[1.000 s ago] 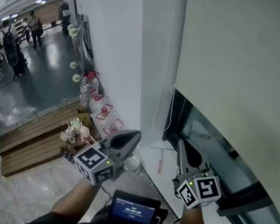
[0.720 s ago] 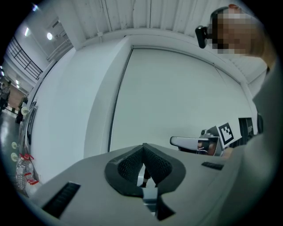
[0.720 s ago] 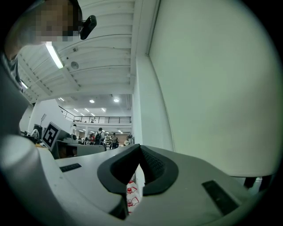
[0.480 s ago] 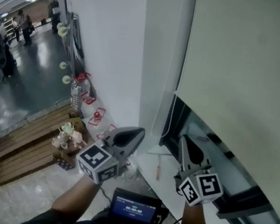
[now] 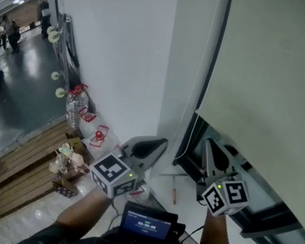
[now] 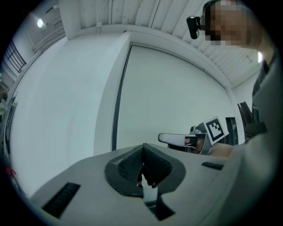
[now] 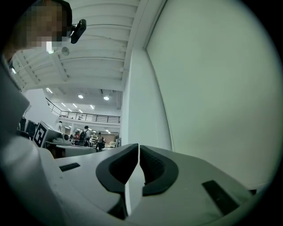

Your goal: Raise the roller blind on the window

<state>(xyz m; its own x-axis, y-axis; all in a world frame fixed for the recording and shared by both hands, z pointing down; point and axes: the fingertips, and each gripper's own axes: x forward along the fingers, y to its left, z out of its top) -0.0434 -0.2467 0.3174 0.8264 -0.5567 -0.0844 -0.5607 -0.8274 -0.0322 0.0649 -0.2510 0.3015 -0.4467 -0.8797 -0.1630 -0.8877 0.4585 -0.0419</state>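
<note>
- Left gripper (image 5: 153, 146): you hold it low in front of you, aimed at the white wall (image 5: 117, 55) beside the window. In its own view the pads are pressed together with nothing between them.
- Right gripper (image 5: 214, 148): you hold it beside the left one and apart from it, aimed toward the blind's lower edge. Its jaws have just been opening and now stand a narrow gap apart, with nothing between the pads.
- Roller blind (image 5: 279, 81): pale fabric covering most of the window ahead and to your right. In the head view its bottom edge runs just above the right gripper's tips. Neither gripper grips it.
- Cord (image 7: 168, 126): a thin beaded line running down the blind's left edge, next to the white frame. It is free of both grippers.
- Window (image 5: 255, 201): a dark frame and a strip of glass show below the blind's bottom edge.
- Sill (image 5: 189, 213): white, with a small red-handled tool (image 5: 174, 195) lying on it between your two grippers in the head view.
- Screen unit (image 5: 147, 224): sits at your chest, display lit.
- Bottle (image 5: 73, 110): clear with a red cap, upright on the floor against the wall to your left.
- Wooden pallets (image 5: 16, 183): lie on the floor near the bottle, with small items clustered at their near end.
- People (image 5: 9, 32): distant figures in the hall at far left
</note>
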